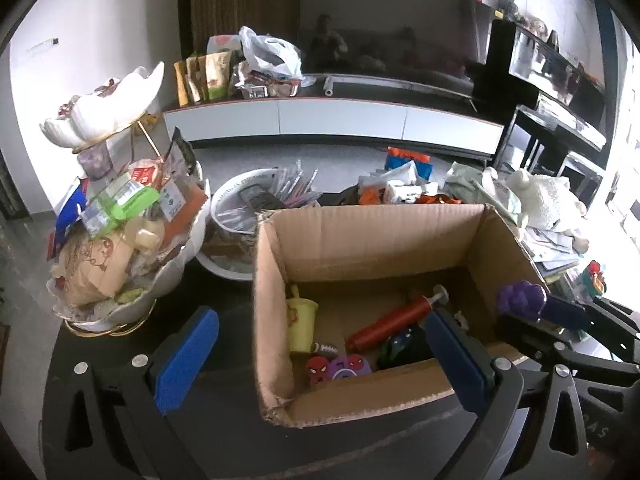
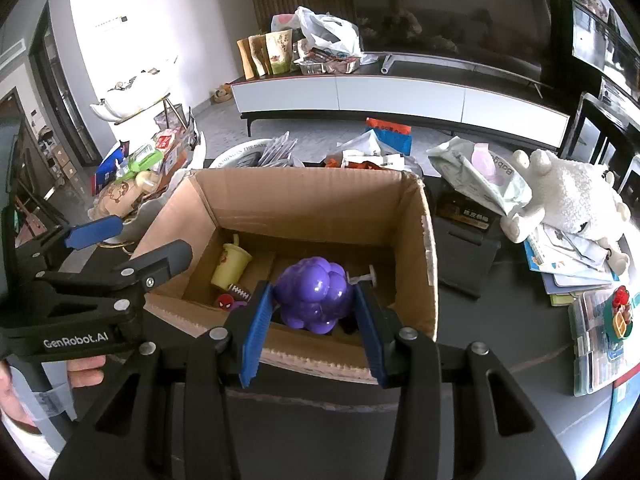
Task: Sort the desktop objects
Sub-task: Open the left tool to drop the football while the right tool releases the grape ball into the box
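An open cardboard box (image 1: pixel 360 236) (image 2: pixel 312 200) stands on the dark table. Inside lie a yellow cup (image 1: pixel 301 322) (image 2: pixel 230 266), a red pump (image 1: pixel 386 324), round Spider-Man toys (image 1: pixel 319 369) and a small football (image 2: pixel 240 292). My right gripper (image 2: pixel 314 312) is shut on a purple grape-shaped toy (image 2: pixel 314 298) and holds it over the box's near right side; the toy also shows in the left wrist view (image 1: pixel 522 298). My left gripper (image 1: pixel 320 356) is open and empty, its fingers straddling the box's near left corner.
A tiered white dish (image 1: pixel 120 240) full of snacks stands left of the box. A white bowl (image 1: pixel 240 216) with pens sits behind it. A plush sheep (image 2: pixel 568 196), a wipes pack (image 2: pixel 480 176), books and a dark stand (image 2: pixel 468 248) lie to the right.
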Demonstrator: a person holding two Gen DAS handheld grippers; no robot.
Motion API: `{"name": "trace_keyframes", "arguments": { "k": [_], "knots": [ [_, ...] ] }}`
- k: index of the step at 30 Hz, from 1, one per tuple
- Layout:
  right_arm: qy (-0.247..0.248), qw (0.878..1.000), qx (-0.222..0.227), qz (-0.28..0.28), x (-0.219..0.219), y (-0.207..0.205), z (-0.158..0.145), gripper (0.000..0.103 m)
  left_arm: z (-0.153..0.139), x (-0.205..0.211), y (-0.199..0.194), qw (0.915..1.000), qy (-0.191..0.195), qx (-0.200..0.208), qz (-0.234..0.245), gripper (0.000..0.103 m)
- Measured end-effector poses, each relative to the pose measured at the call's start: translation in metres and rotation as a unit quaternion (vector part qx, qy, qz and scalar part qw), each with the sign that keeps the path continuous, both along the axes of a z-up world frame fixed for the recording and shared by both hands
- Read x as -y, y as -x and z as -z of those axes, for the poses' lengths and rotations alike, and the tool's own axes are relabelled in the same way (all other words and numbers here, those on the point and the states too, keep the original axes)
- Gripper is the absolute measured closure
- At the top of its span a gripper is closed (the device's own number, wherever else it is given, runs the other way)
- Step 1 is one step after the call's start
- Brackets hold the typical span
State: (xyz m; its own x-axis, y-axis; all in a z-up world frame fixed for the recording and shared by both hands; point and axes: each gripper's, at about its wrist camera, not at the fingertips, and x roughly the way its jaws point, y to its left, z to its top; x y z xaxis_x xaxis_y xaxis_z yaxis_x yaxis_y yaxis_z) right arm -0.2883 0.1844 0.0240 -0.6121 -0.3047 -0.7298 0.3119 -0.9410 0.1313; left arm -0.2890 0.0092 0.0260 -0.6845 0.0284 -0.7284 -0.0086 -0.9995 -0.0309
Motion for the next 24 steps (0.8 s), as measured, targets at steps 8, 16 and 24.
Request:
{"name": "trace_keyframes", "arguments": {
  "k": [8, 16, 24],
  "knots": [
    [-0.006, 1.0, 0.0, -0.003, 0.006, 0.004, 0.001, 0.064, 0.006, 0.014, -0.001, 0.9997, -0.007, 0.011, -0.019, 0.001],
    [-0.007, 1.0, 0.013, 0.006, 0.01, 0.015, 0.011, 0.064, 0.009, 0.022, -0.004, 0.9995, -0.012, 0.02, -0.024, 0.001],
    [-0.018, 1.0, 0.016, 0.011, 0.01, 0.017, 0.015, 0.053, 0.013, 0.025, -0.004, 0.9992, -0.008, 0.023, -0.031, 0.001]
  ]
}}
